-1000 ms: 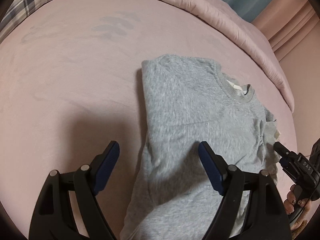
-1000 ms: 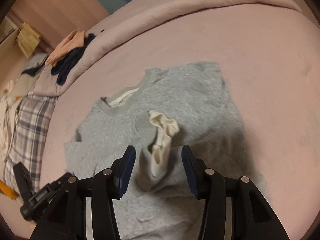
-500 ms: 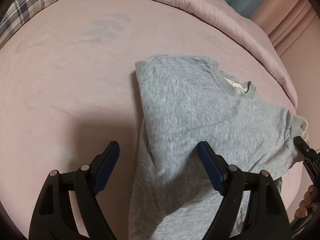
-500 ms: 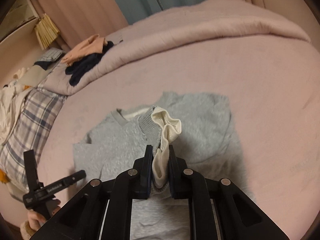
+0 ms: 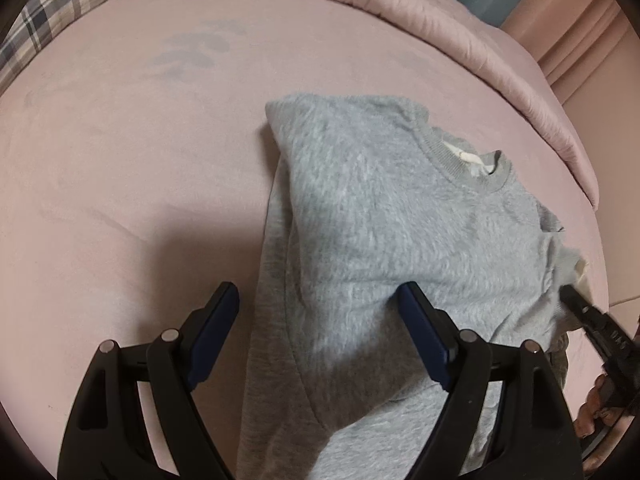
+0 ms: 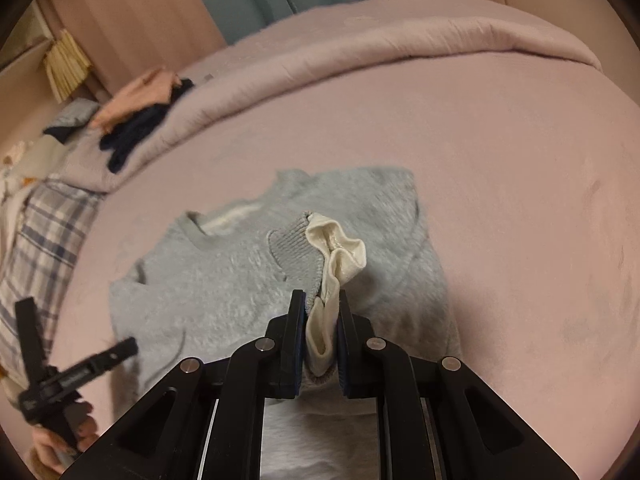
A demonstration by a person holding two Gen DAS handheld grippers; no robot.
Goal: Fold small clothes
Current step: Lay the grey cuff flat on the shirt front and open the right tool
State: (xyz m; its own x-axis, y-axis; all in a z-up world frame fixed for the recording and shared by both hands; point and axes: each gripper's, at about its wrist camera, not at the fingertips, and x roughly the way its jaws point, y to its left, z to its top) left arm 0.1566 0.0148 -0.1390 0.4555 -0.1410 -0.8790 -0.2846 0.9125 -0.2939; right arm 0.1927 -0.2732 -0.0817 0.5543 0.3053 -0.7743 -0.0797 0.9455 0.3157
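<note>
Right wrist view: the right tool [image 6: 320, 312] is seen clamped on the ribbed cuff [image 6: 296, 246] of a small grey fleece sweatshirt [image 6: 224, 280], its cream lining [image 6: 340, 252] bunched between the jaws. Left wrist view: the left tool [image 5: 318, 322] is held wide apart above the sweatshirt's near part, gripping nothing. The sweatshirt is spread on a pink bed [image 5: 120, 160], collar [image 5: 464, 156] towards the far side.

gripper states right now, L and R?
Left hand-held gripper: open, holding nothing, jaws spread above the grey sweatshirt.
Right hand-held gripper: closed on the sweatshirt's sleeve cuff, cuff lifted off the bed.
</note>
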